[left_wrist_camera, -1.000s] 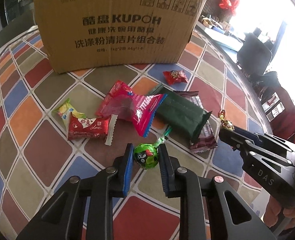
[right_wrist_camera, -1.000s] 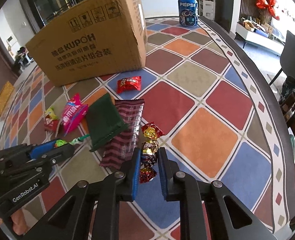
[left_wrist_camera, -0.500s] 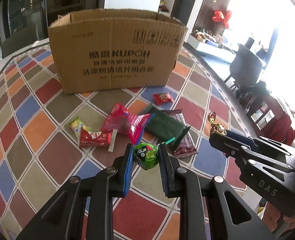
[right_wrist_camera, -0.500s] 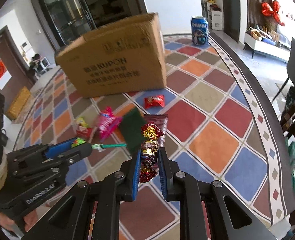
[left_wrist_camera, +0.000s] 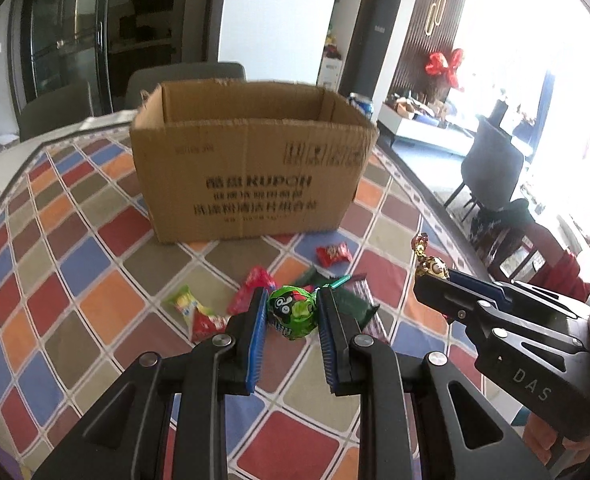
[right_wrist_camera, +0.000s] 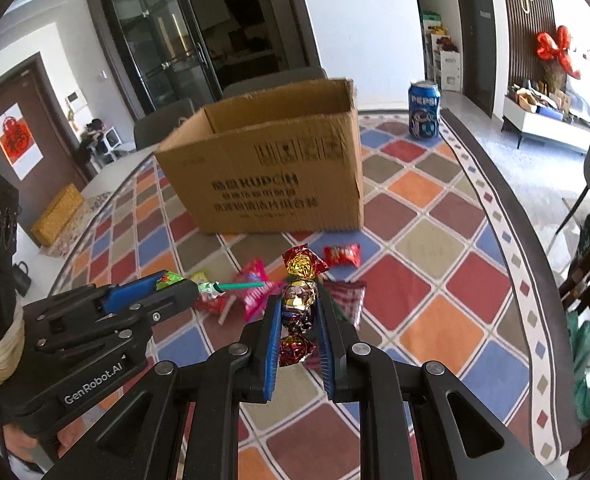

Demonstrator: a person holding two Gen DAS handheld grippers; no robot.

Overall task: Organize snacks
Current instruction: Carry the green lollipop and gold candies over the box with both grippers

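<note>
My left gripper (left_wrist_camera: 291, 312) is shut on a green lollipop (left_wrist_camera: 293, 311) and holds it high above the table; its teal stick shows in the right wrist view (right_wrist_camera: 241, 287). My right gripper (right_wrist_camera: 298, 312) is shut on a gold and red foil candy (right_wrist_camera: 299, 294), also held high. An open cardboard box (left_wrist_camera: 251, 176) stands ahead of both grippers; it also shows in the right wrist view (right_wrist_camera: 271, 176). Several wrapped snacks lie on the table between box and grippers, among them a small red packet (left_wrist_camera: 333, 254) and a dark green pack (left_wrist_camera: 351, 304).
A Pepsi can (right_wrist_camera: 425, 109) stands behind the box at the right. The chequered tablecloth (left_wrist_camera: 75, 264) curves to a table edge at the right (right_wrist_camera: 507, 216). Chairs stand behind the box (left_wrist_camera: 187, 80) and at the right (left_wrist_camera: 493, 160).
Both grippers have risen well above the table with their candies held, so the box's open top now shows. The snacks on the table have not moved.
</note>
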